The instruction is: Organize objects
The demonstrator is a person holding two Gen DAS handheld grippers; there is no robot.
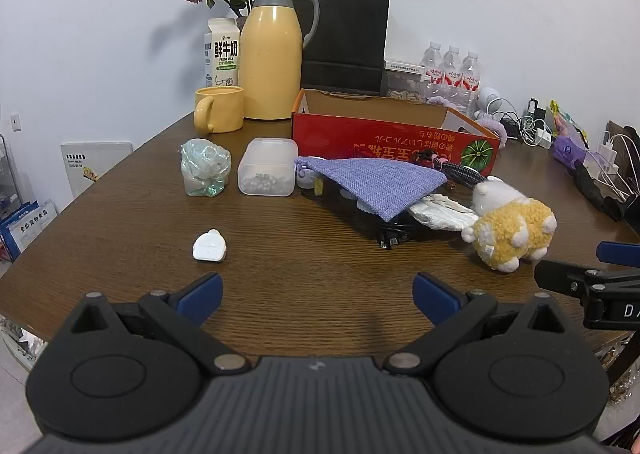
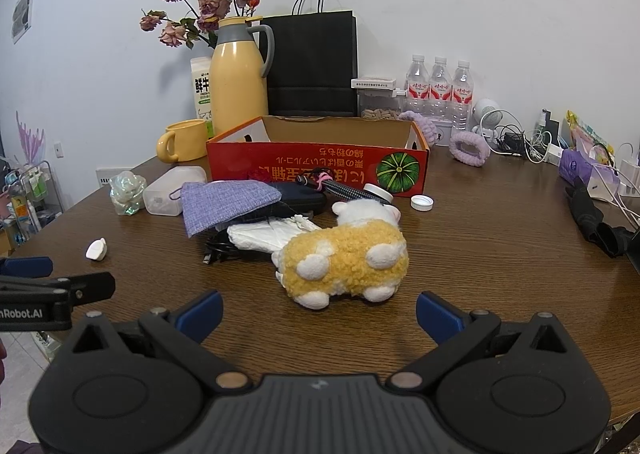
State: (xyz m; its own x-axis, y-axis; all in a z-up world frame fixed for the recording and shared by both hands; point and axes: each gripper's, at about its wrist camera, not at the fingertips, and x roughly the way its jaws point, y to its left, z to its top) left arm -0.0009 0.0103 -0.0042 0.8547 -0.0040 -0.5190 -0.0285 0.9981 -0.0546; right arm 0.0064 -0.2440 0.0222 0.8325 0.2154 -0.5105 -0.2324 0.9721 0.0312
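left gripper [image 1: 318,296] jaws spread, empty, level above table [image 1: 304,254], right gripper [image 2: 319,312] likewise before plush toy [image 2: 344,262]

The left claw [image 1: 316,298] hovered low over the wooden surface [image 1: 304,254], its two blue-padded fingers [image 1: 200,296] spread wide apart with nothing held between them. The right claw [image 2: 318,304] sat at a similar height, its own blue-padded fingers [image 2: 438,314] likewise spread wide and gripping nothing. Both pointed forward in roughly the same direction, level and side by side. In the left wrist view the right claw's black linkage and a blue fingertip reached in at the right edge; in the right wrist view the left claw's linkage appeared at the left edge.
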